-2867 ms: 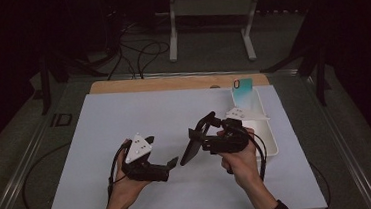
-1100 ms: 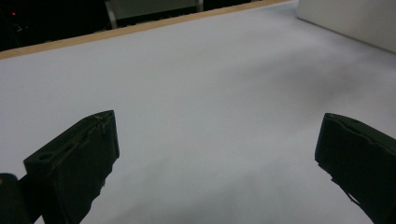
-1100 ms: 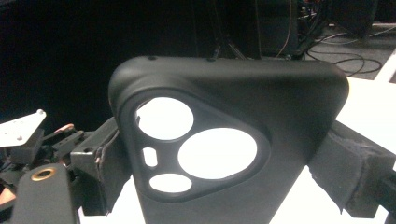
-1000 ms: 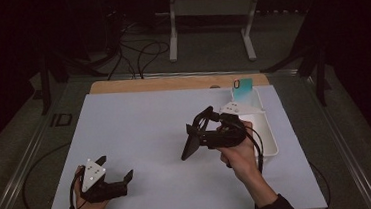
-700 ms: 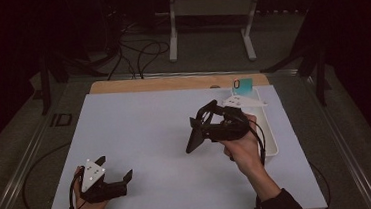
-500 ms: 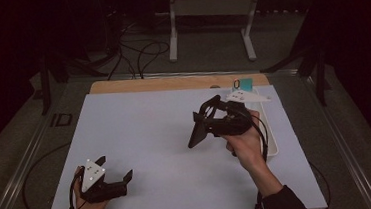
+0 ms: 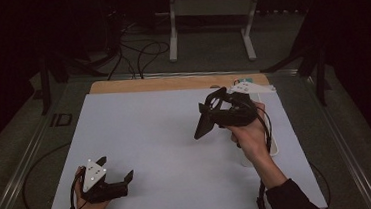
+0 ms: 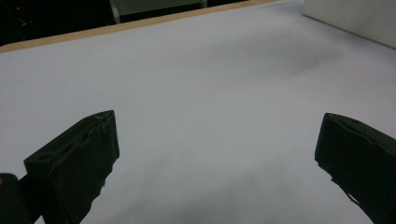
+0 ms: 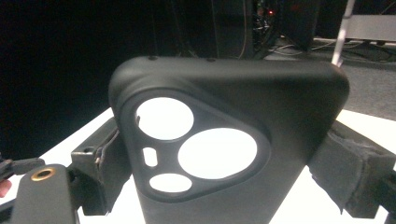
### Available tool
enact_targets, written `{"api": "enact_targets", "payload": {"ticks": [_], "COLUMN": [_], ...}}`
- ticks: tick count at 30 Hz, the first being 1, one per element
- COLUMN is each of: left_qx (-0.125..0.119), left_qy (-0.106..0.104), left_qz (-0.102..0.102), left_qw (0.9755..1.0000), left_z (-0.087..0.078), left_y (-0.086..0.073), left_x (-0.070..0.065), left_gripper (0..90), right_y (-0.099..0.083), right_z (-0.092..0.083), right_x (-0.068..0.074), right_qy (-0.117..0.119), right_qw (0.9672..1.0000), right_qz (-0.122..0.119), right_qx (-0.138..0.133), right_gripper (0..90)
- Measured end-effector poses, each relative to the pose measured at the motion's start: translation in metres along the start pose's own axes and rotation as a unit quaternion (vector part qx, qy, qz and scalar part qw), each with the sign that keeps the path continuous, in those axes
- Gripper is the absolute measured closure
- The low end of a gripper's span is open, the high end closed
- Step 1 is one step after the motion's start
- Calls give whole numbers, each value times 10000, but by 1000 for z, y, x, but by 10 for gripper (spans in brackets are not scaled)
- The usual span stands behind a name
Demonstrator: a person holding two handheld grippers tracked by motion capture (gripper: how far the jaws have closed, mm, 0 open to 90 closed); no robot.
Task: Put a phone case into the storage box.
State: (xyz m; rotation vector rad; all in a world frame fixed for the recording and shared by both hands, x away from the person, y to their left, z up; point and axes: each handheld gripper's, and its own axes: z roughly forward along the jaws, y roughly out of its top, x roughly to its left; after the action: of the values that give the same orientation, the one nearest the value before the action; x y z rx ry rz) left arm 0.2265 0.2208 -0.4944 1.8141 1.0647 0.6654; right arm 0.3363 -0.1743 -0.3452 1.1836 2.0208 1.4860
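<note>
Your right gripper (image 7: 205, 117) is raised over the right half of the white counter (image 7: 166, 136), and its jaws are clamped on a black phone case (image 7: 202, 125). In the high view the case hangs from the jaws toward the left and a little downward, above the counter surface and not touching it. In the right gripper view the phone case (image 9: 233, 140) stands upright between the two jaws, which press on its left and right sides. You see its back side with a rounded triangular camera opening, and inside this opening are two large round holes, one smaller oval hole and one narrow slot. Your right hand (image 7: 250, 137) holds the gripper from below, and the dark sleeve comes in from the bottom edge.

Your left gripper (image 7: 117, 181) is low at the near left corner of the counter, well apart from the right one. Its jaws are apart, with nothing between them; in the left gripper view you see bare white counter (image 8: 196, 93) in the wide gap. Your left hand (image 7: 88, 205) holds it, and the grey three-cornered plate lies on top.

A white tray (image 7: 273, 145) lies along the right edge of the counter, just beside your right hand and partly hidden by it. At the far side, a strip of wood (image 7: 172, 83) borders the white surface.
</note>
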Motion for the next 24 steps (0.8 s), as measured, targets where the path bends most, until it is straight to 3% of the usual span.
{"api": "enact_targets", "payload": {"ticks": [24], "left_qx": [6], "left_qy": [11], "left_qz": [-29], "left_qw": [10000], "left_z": [0], "left_y": [0], "left_x": [0], "left_gripper": [3], "right_y": [14], "right_z": [2], "right_x": [-27], "right_qy": [-343], "right_qw": [9994], "right_qz": [51], "right_qx": [-35], "right_gripper": [138]}}
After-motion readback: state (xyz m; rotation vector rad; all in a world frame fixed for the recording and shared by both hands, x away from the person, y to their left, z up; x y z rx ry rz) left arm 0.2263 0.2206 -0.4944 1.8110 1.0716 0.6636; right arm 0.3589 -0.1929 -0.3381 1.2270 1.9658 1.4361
